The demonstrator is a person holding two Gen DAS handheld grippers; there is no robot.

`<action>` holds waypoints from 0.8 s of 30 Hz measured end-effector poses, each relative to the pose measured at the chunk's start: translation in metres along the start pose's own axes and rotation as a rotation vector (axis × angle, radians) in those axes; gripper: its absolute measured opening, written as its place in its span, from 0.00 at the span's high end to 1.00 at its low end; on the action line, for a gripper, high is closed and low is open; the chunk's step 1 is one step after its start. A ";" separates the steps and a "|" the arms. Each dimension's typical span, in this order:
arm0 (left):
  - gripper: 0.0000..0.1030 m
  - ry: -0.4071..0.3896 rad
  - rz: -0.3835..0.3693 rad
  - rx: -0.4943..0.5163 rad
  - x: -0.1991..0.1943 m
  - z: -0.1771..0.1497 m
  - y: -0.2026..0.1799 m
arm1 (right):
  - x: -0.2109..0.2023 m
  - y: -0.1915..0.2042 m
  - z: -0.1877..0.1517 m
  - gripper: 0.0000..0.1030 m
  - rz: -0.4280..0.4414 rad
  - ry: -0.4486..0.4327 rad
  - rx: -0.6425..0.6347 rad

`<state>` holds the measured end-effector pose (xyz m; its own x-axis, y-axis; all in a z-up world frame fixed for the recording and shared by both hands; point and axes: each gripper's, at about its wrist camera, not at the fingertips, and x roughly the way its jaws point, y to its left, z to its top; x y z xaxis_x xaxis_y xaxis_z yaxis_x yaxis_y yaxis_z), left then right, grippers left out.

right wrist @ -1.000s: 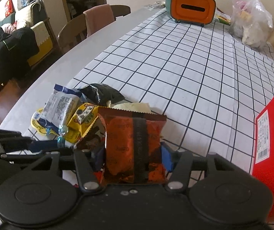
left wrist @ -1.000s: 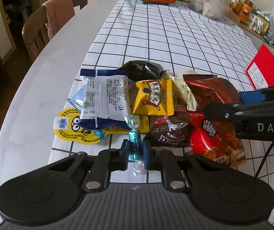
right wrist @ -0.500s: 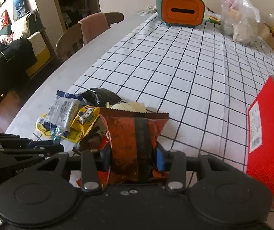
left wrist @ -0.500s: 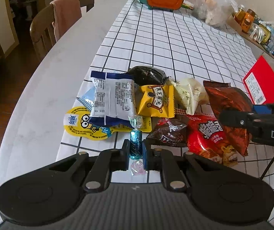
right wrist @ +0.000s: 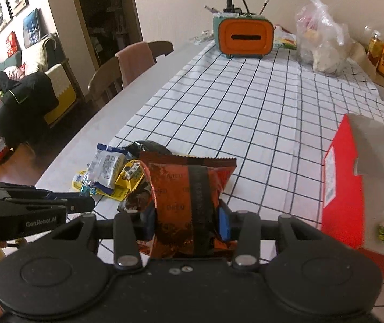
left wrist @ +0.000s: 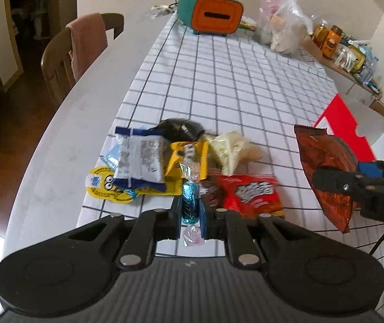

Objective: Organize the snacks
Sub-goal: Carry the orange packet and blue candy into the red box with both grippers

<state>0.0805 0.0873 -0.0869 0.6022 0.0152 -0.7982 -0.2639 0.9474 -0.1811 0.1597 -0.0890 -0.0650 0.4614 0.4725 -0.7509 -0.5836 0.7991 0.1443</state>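
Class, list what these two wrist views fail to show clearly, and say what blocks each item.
- Dark brown wrapper, left wrist view: blurred, overlapped by the red snack bag.
- Open red cardboard box, right wrist view: contents cut off by the frame edge.
- Brown foil packet, right wrist view: bottom hidden behind the right gripper.

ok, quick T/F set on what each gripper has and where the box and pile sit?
1. The left gripper is shut on a blue twist-wrapped candy. True.
2. The right gripper is empty. False: it grips a brown-orange snack packet.
3. The red box is open. True.
4. The orange-fronted tissue box sits among the snack pile. False: it stands at the table's far end.
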 end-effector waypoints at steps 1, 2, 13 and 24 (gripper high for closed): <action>0.88 -0.003 -0.005 0.004 -0.003 0.002 -0.005 | -0.005 -0.002 0.000 0.59 -0.002 -0.004 0.003; 0.88 -0.008 -0.008 0.012 -0.006 0.004 -0.010 | -0.009 -0.004 0.000 0.59 -0.003 -0.007 0.007; 0.88 -0.067 -0.053 0.127 -0.033 0.025 -0.084 | -0.058 -0.047 -0.004 0.59 -0.020 -0.054 0.059; 0.88 -0.113 -0.102 0.258 -0.038 0.036 -0.181 | -0.097 -0.119 -0.015 0.59 -0.089 -0.089 0.088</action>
<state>0.1324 -0.0728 -0.0029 0.6994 -0.0627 -0.7120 -0.0061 0.9956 -0.0937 0.1743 -0.2357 -0.0193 0.5685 0.4260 -0.7037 -0.4787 0.8670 0.1381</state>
